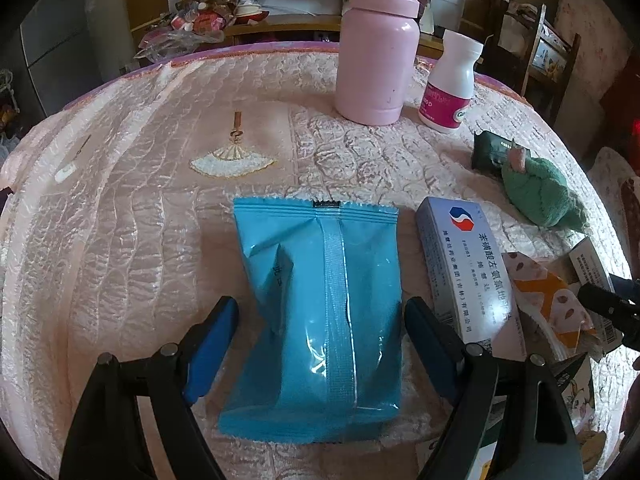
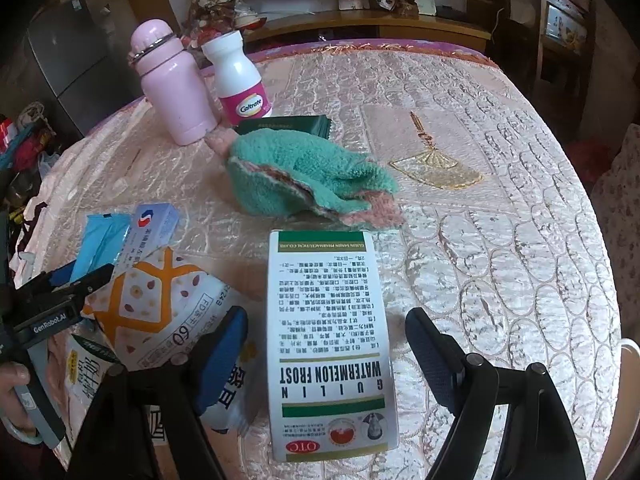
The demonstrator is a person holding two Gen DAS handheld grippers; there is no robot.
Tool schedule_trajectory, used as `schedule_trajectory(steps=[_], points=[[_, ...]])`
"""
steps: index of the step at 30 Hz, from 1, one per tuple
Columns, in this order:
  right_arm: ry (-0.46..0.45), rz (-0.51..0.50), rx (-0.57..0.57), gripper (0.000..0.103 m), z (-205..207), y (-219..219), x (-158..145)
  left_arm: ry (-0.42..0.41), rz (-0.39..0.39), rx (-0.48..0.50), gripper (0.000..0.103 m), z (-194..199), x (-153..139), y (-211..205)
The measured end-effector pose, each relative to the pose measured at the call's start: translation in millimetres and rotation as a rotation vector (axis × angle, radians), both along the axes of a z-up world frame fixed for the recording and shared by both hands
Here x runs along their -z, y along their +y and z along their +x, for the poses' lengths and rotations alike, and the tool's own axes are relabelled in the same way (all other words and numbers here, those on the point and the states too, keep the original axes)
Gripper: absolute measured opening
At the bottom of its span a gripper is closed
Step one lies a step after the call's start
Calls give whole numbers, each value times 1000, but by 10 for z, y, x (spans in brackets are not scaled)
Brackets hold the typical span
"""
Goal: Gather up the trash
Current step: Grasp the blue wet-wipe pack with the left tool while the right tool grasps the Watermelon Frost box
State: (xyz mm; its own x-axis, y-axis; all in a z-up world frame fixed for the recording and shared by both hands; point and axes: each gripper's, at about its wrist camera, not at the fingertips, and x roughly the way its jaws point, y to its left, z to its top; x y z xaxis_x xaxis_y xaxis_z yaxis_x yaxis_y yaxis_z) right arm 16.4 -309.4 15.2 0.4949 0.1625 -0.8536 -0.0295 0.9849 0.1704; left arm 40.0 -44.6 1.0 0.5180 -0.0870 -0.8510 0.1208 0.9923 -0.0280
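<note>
A blue plastic packet (image 1: 320,312) lies flat on the pink quilted table. My left gripper (image 1: 320,312) is open, its blue pads either side of the packet without pressing it. A white Watermelon Frost medicine box (image 2: 330,344) lies between the open fingers of my right gripper (image 2: 328,320), with gaps on both sides. A blue-white medicine box (image 1: 468,272) and an orange-patterned snack wrapper (image 2: 160,304) lie between the two grippers. The left gripper also shows in the right wrist view (image 2: 72,292).
A pink flask (image 1: 376,52) and a white Caltrate bottle (image 1: 450,84) stand at the table's far side. A green fuzzy cloth (image 2: 308,176) lies on a dark green packet (image 2: 292,124). More wrappers (image 2: 92,364) lie at the near edge. Chairs and cluttered furniture ring the table.
</note>
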Motion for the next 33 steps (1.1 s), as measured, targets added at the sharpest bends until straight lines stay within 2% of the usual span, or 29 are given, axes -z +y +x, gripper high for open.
schedule_trajectory(steps=[8,10,11,13,14,18,24,33], points=[[3,4,6,83,58,-9,8,-9,3,-4,84,-17,-1,-5],[-2,21,9,84,71,-25,11,-23,7,-5,73,-32,-9,5],[-5,25,9,83,62,-31,10,-34,17,-7,64,-44,-18,10],[-15,22,5,74,55,-33,6,-38,-2,2,59,-60,-33,39],[-21,16,4,54,36,-34,-5,-41,-14,7,56,-76,-46,63],[-61,12,2,54,-72,-48,-123,-56,-35,0,51,-176,-127,160],[-109,23,-7,54,-322,-104,-334,-111,-61,-11,50,-424,-429,246],[-141,44,-4,54,-675,-187,-521,-172,-84,58,50,-778,-862,-42]])
